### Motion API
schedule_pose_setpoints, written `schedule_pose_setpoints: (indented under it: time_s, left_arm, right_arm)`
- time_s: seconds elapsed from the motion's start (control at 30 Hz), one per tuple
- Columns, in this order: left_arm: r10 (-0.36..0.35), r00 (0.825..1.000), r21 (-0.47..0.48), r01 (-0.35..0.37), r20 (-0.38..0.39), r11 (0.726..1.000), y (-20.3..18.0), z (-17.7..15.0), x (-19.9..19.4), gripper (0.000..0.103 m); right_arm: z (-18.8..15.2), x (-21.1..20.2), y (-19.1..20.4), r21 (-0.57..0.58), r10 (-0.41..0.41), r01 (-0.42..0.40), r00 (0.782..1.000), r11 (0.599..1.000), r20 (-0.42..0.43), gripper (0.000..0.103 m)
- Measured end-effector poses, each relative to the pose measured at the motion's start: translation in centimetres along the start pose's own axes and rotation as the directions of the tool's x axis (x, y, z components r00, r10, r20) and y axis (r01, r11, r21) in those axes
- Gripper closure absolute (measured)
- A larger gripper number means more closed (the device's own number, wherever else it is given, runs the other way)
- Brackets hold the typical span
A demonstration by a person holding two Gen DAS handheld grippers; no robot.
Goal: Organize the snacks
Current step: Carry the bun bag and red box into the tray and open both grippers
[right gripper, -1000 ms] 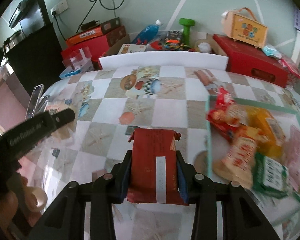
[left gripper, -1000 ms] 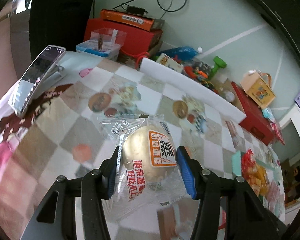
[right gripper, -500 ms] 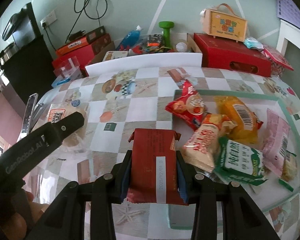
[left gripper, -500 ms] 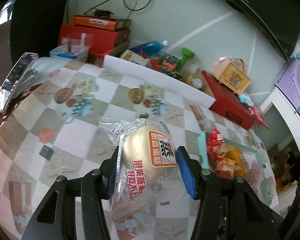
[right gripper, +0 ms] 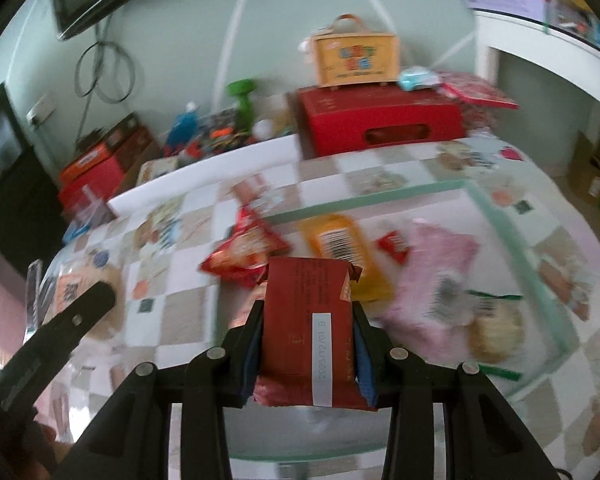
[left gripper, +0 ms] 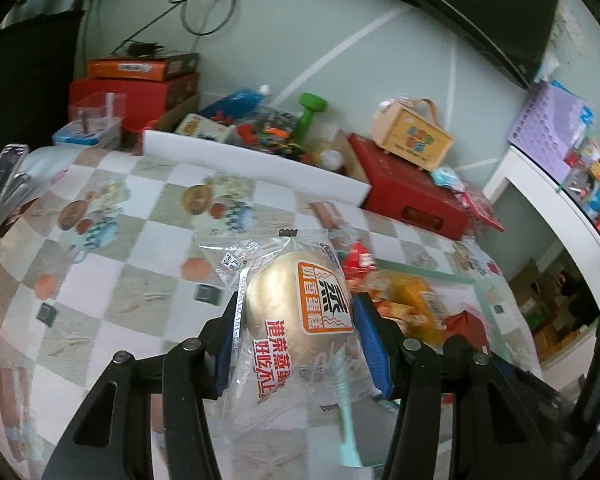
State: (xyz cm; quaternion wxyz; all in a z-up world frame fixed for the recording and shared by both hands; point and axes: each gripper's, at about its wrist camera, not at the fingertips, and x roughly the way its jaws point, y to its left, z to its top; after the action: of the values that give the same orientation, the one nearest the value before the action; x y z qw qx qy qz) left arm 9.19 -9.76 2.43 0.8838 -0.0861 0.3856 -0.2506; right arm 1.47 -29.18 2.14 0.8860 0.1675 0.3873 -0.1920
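The left gripper (left gripper: 294, 334) is clamped on a bun (left gripper: 296, 312), its blue pads (left gripper: 374, 346) pressing both sides. The bun is round and pale gold in a clear wrapper with an orange label; the wrapper's long axis runs away from the gripper, its sealed end pointing forward over the table (left gripper: 120, 248). The right gripper (right gripper: 308, 344) grips a dark red packet (right gripper: 306, 320) by its long sides, crimped end pointing forward, a white date strip along its length. It hangs above the near edge of a pale green tray (right gripper: 512, 240) holding mixed snacks.
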Motion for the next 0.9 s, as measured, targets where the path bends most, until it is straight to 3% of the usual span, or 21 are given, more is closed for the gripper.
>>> schedule_pose_setpoints:
  time_s: [0.47, 0.9]
  left_arm:
    - [-0.109, 0.989, 0.127, 0.121, -0.101, 0.984, -6.6, -2.3, 2.0, 0.048]
    - [-0.084, 0.981, 0.136, 0.108, -0.172, 0.985, -6.7, -4.6, 3.2, 0.048]
  right_arm:
    - [1.1, -1.7, -8.5, 0.175, -0.104, 0.096, 0.994, 0.980, 0.036, 0.061]
    - [0.2, -0.5, -7.1, 0.111, -0.071, 0.073, 0.997, 0.991, -0.017, 0.061]
